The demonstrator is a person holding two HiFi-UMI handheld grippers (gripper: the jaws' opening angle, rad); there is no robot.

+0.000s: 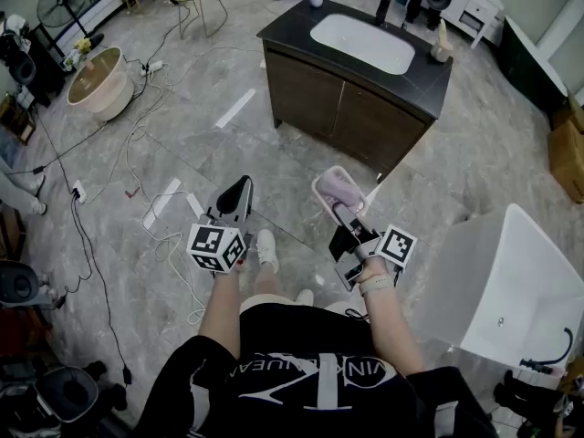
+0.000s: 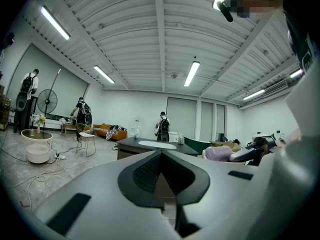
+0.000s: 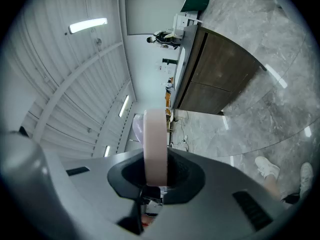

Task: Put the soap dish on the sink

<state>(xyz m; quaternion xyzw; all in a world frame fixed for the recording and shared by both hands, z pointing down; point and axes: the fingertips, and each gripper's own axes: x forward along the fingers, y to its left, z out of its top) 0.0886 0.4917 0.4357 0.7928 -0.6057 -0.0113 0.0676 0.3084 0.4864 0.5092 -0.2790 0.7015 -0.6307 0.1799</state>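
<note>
A pink soap dish (image 1: 338,190) with a lavender bar of soap in it is held out over the floor, and my right gripper (image 1: 345,219) is shut on its near rim. In the right gripper view the dish's rim (image 3: 155,144) stands edge-on between the jaws of that gripper (image 3: 155,176). My left gripper (image 1: 239,188) is held level to the left of it, shut and empty (image 2: 161,156). The dish (image 2: 220,154) also shows at the right of the left gripper view. The dark vanity (image 1: 347,108) with its white sink (image 1: 363,44) stands ahead, well beyond both grippers.
A white bathtub (image 1: 511,290) stands at the right and a round tub (image 1: 96,80) at the far left. Cables (image 1: 91,245) trail over the marble floor on the left. Bottles (image 1: 383,7) stand on the vanity top. Several people (image 2: 162,126) stand in the background.
</note>
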